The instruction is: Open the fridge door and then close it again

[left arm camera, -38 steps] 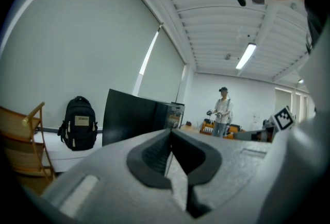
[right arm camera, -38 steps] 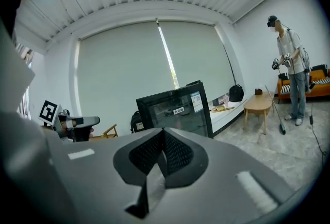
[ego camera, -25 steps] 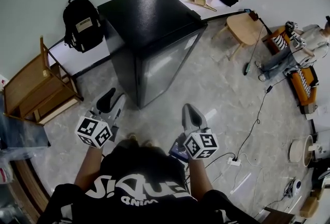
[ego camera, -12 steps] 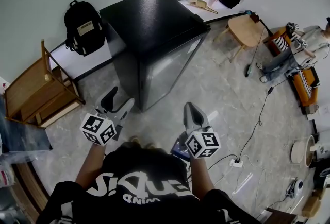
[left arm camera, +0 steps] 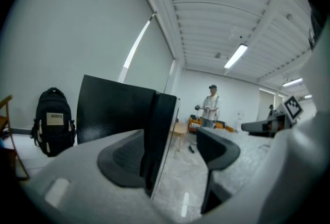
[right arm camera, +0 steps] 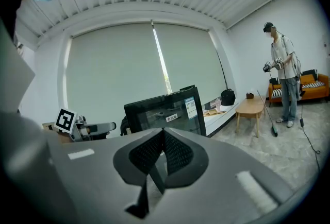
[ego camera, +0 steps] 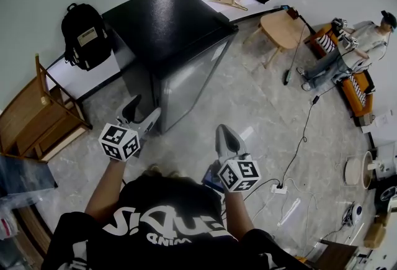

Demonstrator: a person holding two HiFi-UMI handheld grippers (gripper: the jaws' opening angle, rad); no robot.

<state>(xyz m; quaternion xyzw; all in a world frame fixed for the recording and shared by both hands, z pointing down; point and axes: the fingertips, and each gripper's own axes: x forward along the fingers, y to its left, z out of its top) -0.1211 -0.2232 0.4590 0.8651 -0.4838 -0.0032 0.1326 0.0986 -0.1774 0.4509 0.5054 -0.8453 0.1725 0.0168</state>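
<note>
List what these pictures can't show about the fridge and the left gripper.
- Fridge contents: all views, the door is shut and its dark glass only reflects.
- Door sticker: right gripper view, print too small to read.
- Whether the left gripper touches the door edge: left gripper view, its own jaw covers the edge's lower part; head view, too small.

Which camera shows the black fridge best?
The head view: nearly the whole fridge shows, top and door. The left gripper view shows only one corner edge; the right gripper view, only its upper front.
</note>
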